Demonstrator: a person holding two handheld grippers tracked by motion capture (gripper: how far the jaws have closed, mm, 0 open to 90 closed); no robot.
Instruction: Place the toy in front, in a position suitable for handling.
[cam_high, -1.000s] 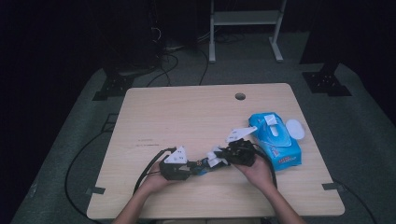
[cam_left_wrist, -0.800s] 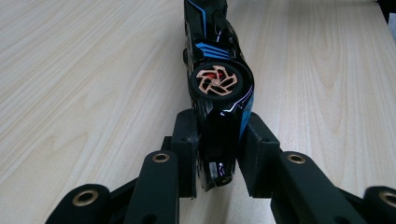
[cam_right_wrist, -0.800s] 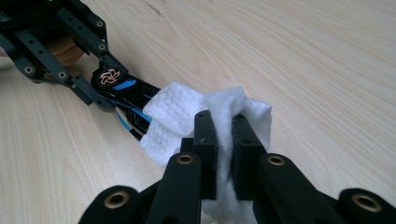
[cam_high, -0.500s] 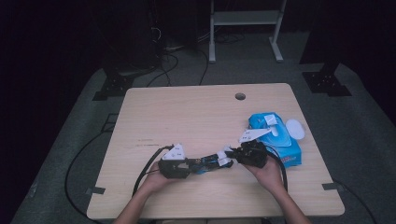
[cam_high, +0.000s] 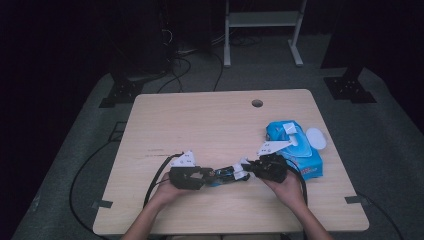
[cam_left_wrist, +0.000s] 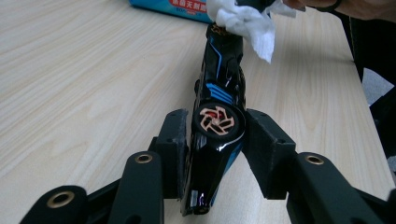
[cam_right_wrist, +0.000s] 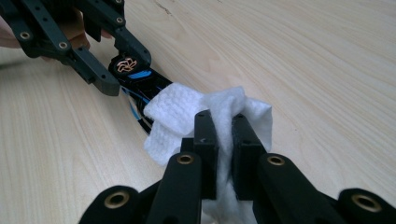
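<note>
Since the earlier high view, the right hand-held gripper (cam_high: 248, 171) has slid a little toward the lower right of the frame, away from the packet's near corner, while the left hand-held gripper (cam_high: 206, 175) has stayed where it was; its jaws have just been opening, with the toy car (cam_high: 224, 173) between them. In the left gripper view the left pad lies against the car's (cam_left_wrist: 219, 116) side, while the right pad sits at the wheel; whether it presses I cannot tell. The right hand-held gripper (cam_right_wrist: 225, 135) is clamped tight on a white wipe (cam_right_wrist: 180, 114), which rests against the car's far end. The black-and-blue car lies low in the middle of the high view, just above the surface (cam_high: 210, 120), its long axis running left to right between the two grippers. The blue wipe packet (cam_high: 292, 145) lies at centre right.
</note>
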